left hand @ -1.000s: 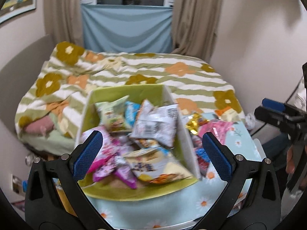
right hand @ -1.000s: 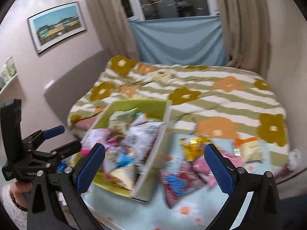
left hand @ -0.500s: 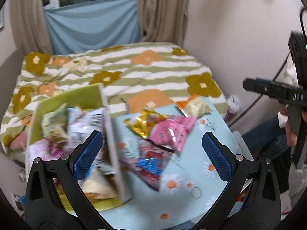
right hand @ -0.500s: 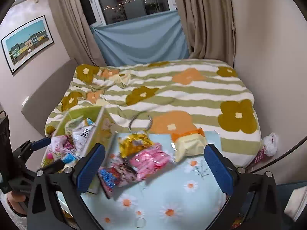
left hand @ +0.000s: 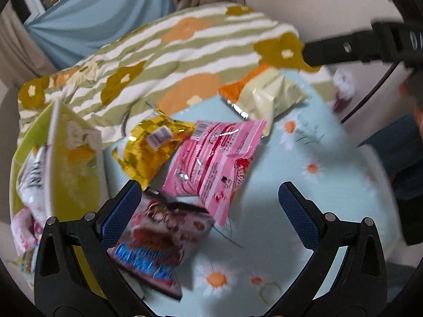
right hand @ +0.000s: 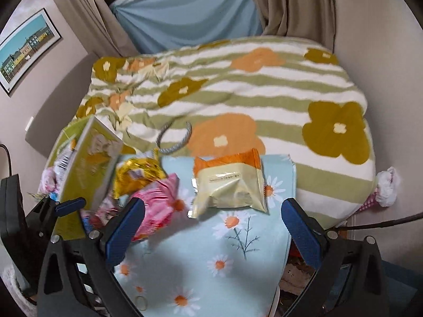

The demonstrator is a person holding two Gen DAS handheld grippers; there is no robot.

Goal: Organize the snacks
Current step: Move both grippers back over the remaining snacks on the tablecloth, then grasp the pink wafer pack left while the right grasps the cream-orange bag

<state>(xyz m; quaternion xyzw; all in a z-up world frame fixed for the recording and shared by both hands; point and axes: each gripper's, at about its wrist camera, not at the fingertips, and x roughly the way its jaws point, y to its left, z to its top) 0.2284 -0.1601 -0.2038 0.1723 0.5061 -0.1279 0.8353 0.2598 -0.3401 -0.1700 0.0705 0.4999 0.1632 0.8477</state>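
Observation:
Loose snack packs lie on a light-blue daisy cloth (left hand: 304, 198): a pink pack (left hand: 214, 158), a gold pack (left hand: 148, 148), a red-and-blue pack (left hand: 161, 240) and a cream-and-orange pack (left hand: 264, 95). My left gripper (left hand: 208, 208) is open and empty, just above the pink and red-and-blue packs. My right gripper (right hand: 211, 224) is open and empty, in front of the cream-and-orange pack (right hand: 230, 185). A green box (left hand: 71, 163) at the left holds several more packs; it also shows in the right wrist view (right hand: 87, 169).
A bed with a striped flower blanket (right hand: 238, 84) lies right behind the cloth. A grey cord loop (right hand: 171, 137) rests on the blanket's edge. A wall is at the right, curtains and a window at the back. The left gripper's body (right hand: 21, 219) is at the left.
Both views have swung right and closer, from the green box to the loose packs on the cloth. Both grippers stay open and empty.

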